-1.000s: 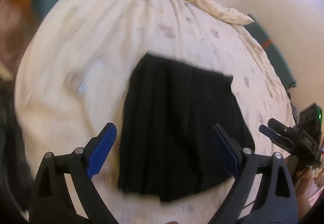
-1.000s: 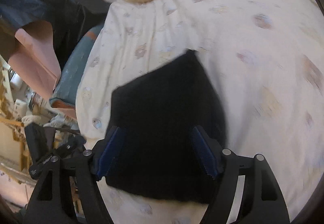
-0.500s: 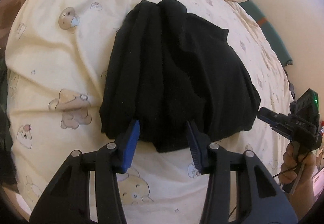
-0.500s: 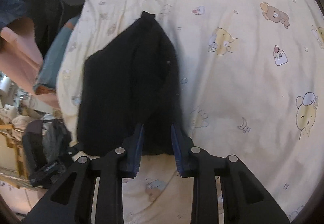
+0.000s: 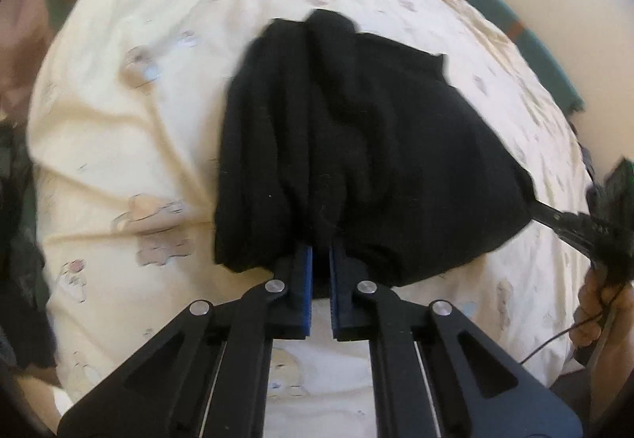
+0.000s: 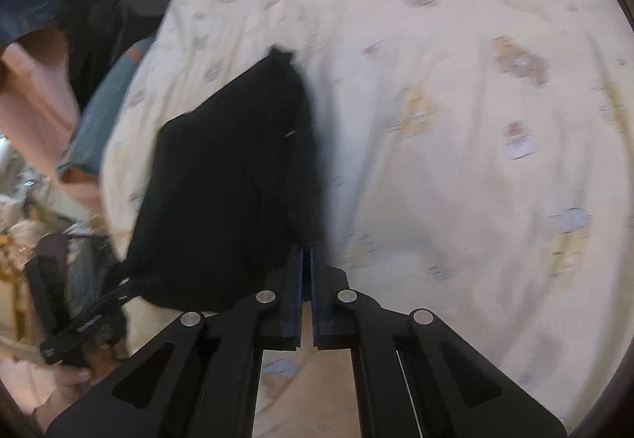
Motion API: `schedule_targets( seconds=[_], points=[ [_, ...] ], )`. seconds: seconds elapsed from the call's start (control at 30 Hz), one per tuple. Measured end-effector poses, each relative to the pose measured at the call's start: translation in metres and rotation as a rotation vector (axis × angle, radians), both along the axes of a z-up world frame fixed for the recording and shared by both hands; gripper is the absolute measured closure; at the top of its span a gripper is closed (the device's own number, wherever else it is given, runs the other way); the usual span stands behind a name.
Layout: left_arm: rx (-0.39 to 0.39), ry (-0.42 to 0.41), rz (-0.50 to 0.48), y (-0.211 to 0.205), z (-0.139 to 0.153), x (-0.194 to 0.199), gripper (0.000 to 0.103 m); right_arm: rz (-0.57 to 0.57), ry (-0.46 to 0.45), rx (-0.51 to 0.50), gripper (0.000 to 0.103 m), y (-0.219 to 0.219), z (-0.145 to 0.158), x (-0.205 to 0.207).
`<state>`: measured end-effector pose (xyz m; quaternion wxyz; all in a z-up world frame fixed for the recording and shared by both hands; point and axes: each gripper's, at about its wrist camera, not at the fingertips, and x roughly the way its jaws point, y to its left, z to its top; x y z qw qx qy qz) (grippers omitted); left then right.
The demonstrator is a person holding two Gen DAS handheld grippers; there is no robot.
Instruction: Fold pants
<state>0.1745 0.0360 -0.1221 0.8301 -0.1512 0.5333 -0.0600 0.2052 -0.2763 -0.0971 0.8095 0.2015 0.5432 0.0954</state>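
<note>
Both grippers went from wide a second ago to pinched on the near hem of the pants (image 5: 356, 145): left gripper (image 5: 320, 259) near the middle of that edge, right gripper (image 6: 306, 259) at its own-side corner. Pants lie bunched on the bed (image 5: 119, 145), partly folded. Likely next: lift and carry the edge over for another fold.
</note>
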Motion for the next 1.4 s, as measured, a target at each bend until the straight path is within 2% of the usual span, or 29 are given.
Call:
schedule_targets(
  seconds=[0.13, 0.2, 0.27, 0.33, 0.4, 0.43, 0.47, 0.5, 0.53, 0.57, 0.63, 0.73, 0.77, 0.8, 0.87, 0.9, 0.97, 1.03, 1.1, 1.13, 1.17, 1.2, 1.23, 1.27, 1.33, 1.4],
  points=[
    [0.01, 0.043, 0.015, 0.0, -0.016, 0.001, 0.099, 0.01, 0.102, -0.041, 0.101, 0.002, -0.027, 0.006],
    [0.017, 0.053, 0.02, 0.0, -0.02, 0.002, 0.097, 0.005, 0.102, -0.078, 0.101, 0.005, -0.028, 0.004],
    [0.035, 0.049, 0.013, -0.002, -0.019, 0.001, 0.095, -0.003, 0.096, -0.061, 0.095, 0.004, -0.023, 0.004],
    [0.05, 0.033, 0.008, -0.005, -0.011, -0.003, 0.093, 0.001, 0.051, -0.105, 0.093, 0.005, -0.005, 0.003],
    [0.045, 0.022, 0.033, -0.005, -0.004, -0.005, 0.092, 0.021, -0.033, -0.101, 0.079, 0.007, 0.016, -0.001],
    [0.027, 0.003, 0.057, -0.002, 0.004, -0.006, 0.092, 0.027, -0.061, -0.077, 0.058, 0.009, 0.022, 0.0],
    [0.01, -0.02, 0.069, 0.0, 0.01, -0.006, 0.086, 0.034, -0.096, -0.044, 0.037, 0.01, 0.028, 0.002],
    [-0.002, -0.052, 0.077, 0.001, 0.017, -0.005, 0.073, 0.033, -0.124, -0.022, 0.036, 0.011, 0.029, 0.005],
    [0.003, -0.079, 0.079, 0.001, 0.021, -0.004, 0.066, 0.037, -0.132, -0.012, 0.037, 0.014, 0.026, 0.008],
    [0.015, -0.093, 0.077, 0.0, 0.022, -0.001, 0.063, 0.047, -0.125, -0.014, 0.042, 0.018, 0.021, 0.015],
    [0.038, -0.077, 0.049, -0.008, 0.015, 0.008, 0.065, 0.053, -0.067, -0.019, 0.055, 0.026, -0.003, 0.029],
    [0.144, -0.011, 0.004, -0.022, -0.009, 0.018, 0.065, 0.014, 0.034, -0.039, 0.058, 0.025, -0.033, 0.039],
    [0.188, 0.022, -0.008, -0.024, -0.02, 0.02, 0.065, -0.012, 0.068, -0.062, 0.059, 0.022, -0.041, 0.04],
    [0.189, 0.031, -0.01, -0.025, -0.024, 0.02, 0.065, -0.054, 0.101, -0.158, 0.059, 0.016, -0.049, 0.042],
    [0.157, 0.013, 0.01, -0.02, -0.022, 0.016, 0.065, -0.099, 0.09, -0.303, 0.059, 0.007, -0.048, 0.038],
    [0.136, 0.008, 0.023, -0.017, -0.019, 0.014, 0.064, -0.1, 0.086, -0.281, 0.059, 0.004, -0.046, 0.037],
    [0.105, 0.007, 0.049, -0.011, -0.013, 0.009, 0.064, -0.14, 0.07, -0.143, 0.059, -0.009, -0.036, 0.031],
    [0.074, 0.007, 0.084, -0.004, -0.006, 0.002, 0.059, -0.177, 0.032, -0.076, 0.057, -0.014, -0.024, 0.022],
    [0.033, -0.004, 0.117, 0.0, 0.004, -0.005, 0.031, -0.19, 0.008, -0.002, 0.056, -0.012, -0.014, 0.014],
    [0.017, -0.018, 0.132, -0.001, 0.009, -0.012, 0.024, -0.177, 0.003, 0.059, 0.055, -0.006, -0.011, 0.01],
    [0.0, -0.039, 0.149, -0.002, 0.015, -0.019, 0.013, -0.158, 0.001, 0.123, 0.049, 0.002, -0.008, 0.006],
    [-0.021, -0.057, 0.166, -0.003, 0.019, -0.027, 0.009, -0.144, 0.002, 0.16, 0.043, 0.007, -0.007, 0.003],
    [-0.043, -0.065, 0.176, -0.005, 0.02, -0.033, 0.009, -0.12, 0.002, 0.222, 0.033, 0.016, -0.007, -0.002],
    [-0.079, -0.069, 0.189, -0.006, 0.019, -0.04, 0.009, -0.1, 0.009, 0.279, 0.028, 0.026, -0.009, -0.009],
    [-0.142, -0.068, 0.191, -0.011, 0.015, -0.053, 0.009, -0.094, 0.039, 0.38, 0.026, 0.04, -0.022, -0.027],
    [-0.205, -0.05, 0.198, -0.016, 0.006, -0.061, 0.009, -0.129, 0.107, 0.473, 0.026, 0.05, -0.047, -0.046]
  ],
)
